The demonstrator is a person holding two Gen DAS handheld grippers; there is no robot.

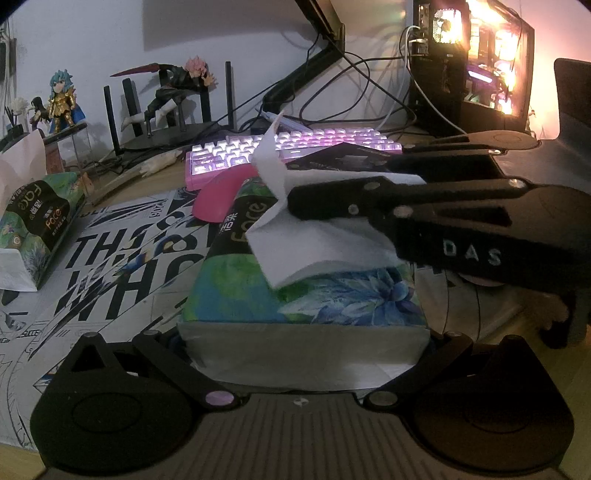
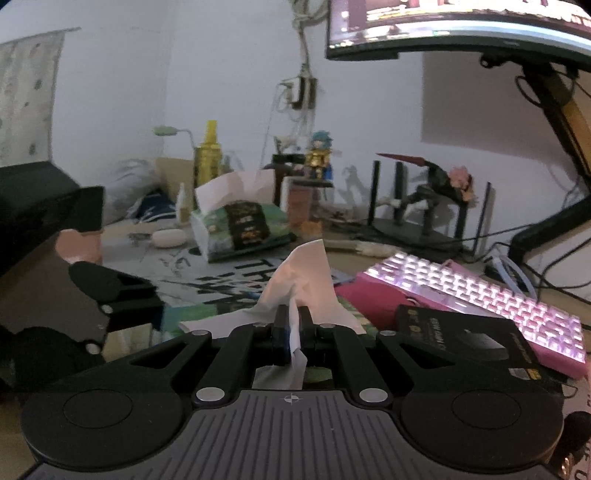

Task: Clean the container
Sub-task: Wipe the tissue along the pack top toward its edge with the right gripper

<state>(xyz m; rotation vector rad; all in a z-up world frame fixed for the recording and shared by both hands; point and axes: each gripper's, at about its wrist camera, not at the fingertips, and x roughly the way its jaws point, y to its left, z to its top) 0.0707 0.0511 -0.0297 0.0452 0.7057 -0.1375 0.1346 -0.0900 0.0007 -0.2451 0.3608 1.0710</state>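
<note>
Indoors, cluttered desk, printed mat (image 1: 110, 258); right hand-held gripper (image 2: 291, 325) pinches tissue (image 2: 306, 280); left hand-held gripper (image 1: 303, 354) clamps tissue pack (image 1: 306, 295)

dim room with a plain white wall (image 1: 92, 44). a wooden desk (image 1: 498, 328) carries a printed mat (image 1: 110, 266), a lit pink keyboard (image 1: 295, 147), figures (image 1: 62, 99) and cables. a glowing pc case (image 1: 491, 66) casts orange light; a monitor (image 2: 461, 26) hangs on an arm.

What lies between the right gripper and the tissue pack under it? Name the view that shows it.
A white tissue sheet, pinched by the right gripper, runs down to the tissue pack; left wrist view.
</note>
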